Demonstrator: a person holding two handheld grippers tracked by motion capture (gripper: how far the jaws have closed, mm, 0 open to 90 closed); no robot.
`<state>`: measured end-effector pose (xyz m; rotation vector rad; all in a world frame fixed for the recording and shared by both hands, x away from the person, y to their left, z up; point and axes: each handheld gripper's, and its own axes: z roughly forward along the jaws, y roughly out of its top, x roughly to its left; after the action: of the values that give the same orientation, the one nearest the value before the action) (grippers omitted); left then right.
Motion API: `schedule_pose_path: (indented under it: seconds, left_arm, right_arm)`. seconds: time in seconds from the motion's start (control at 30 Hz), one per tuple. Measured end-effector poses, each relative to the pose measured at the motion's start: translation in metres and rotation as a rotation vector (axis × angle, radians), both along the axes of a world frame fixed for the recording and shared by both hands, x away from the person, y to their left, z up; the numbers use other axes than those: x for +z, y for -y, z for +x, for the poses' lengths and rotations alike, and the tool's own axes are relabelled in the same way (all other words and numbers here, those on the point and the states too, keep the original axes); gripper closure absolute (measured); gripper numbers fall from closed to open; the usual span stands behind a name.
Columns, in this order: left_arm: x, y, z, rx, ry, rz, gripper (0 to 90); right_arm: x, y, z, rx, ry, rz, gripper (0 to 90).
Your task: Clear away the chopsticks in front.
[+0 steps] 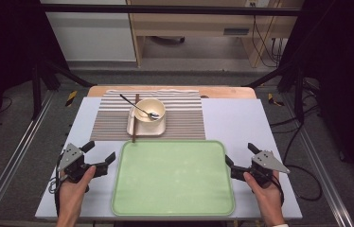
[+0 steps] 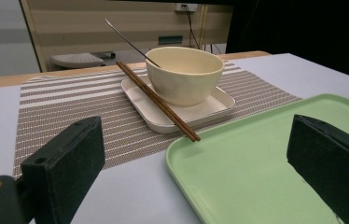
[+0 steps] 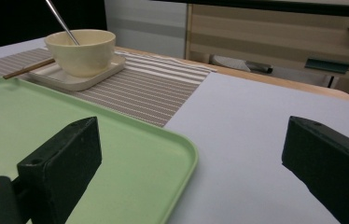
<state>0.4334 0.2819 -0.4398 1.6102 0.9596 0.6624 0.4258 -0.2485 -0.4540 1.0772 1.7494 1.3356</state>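
- Tray, pale green and bare, lies flat at the near edge of the worktop, midway between its left and right edges, with a tool on either side of it; it seems set there as a landing place for the dishes beyond.
- Left tool sits just off the tray's left rim, jaws spread wide with nothing between them; the left gripper view has the tray's near-left corner running in between the two jaws, untouched.
- Right tool mirrors it off the tray's right rim, likewise released and gripping nothing; in the right gripper view one jaw hangs over the green rim and the other over bare worktop.
- This matched, idle stance on both sides reads as a ready posture: either hand can go forward or take a tray rim.
- Behind the tray, toward the far edge, a striped placemat carries a small cream plate, and a cream bowl stands upright on that plate.
- A spoon leans inside the bowl, handle rising toward the far left, kept up by the bowl's rim.
- Brown chopsticks rest across the plate's left side, beside the bowl; their near tips reach off the plate to the tray's far rim, though contact cannot be told.
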Motion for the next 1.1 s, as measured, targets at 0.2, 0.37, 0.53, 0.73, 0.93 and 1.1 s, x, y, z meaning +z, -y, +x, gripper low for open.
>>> schedule_pose_path:
  seconds: [0.2, 0.37, 0.53, 0.73, 0.93, 1.1]
  left_arm:
    - [0.015, 0.016, -0.002, -0.002, 0.033, 0.061, 4.2]
    - [0.021, 0.028, 0.011, 0.004, 0.044, 0.086, 7.2]
    - [0.028, 0.040, 0.035, -0.002, -0.025, 0.101, 11.1]
    - [0.036, 0.060, 0.048, -0.052, 0.003, 0.172, 6.0]
    - [0.037, 0.070, 0.053, -0.025, 0.031, 0.103, 6.1]
    - [0.036, 0.069, 0.061, 0.018, -0.054, 0.133, 10.1]
  right_arm:
    - [0.000, 0.005, -0.009, -0.042, -0.003, -0.044, 8.9]
    - [0.003, 0.007, -0.015, -0.051, 0.022, -0.056, 9.7]
    - [0.003, 0.010, -0.015, -0.075, 0.023, -0.048, 13.1]
    - [0.002, 0.009, -0.015, -0.082, 0.015, -0.075, 12.8]
    - [0.002, 0.008, -0.015, -0.067, 0.016, -0.067, 11.7]
    - [0.000, 0.007, -0.014, -0.065, 0.004, -0.076, 11.1]
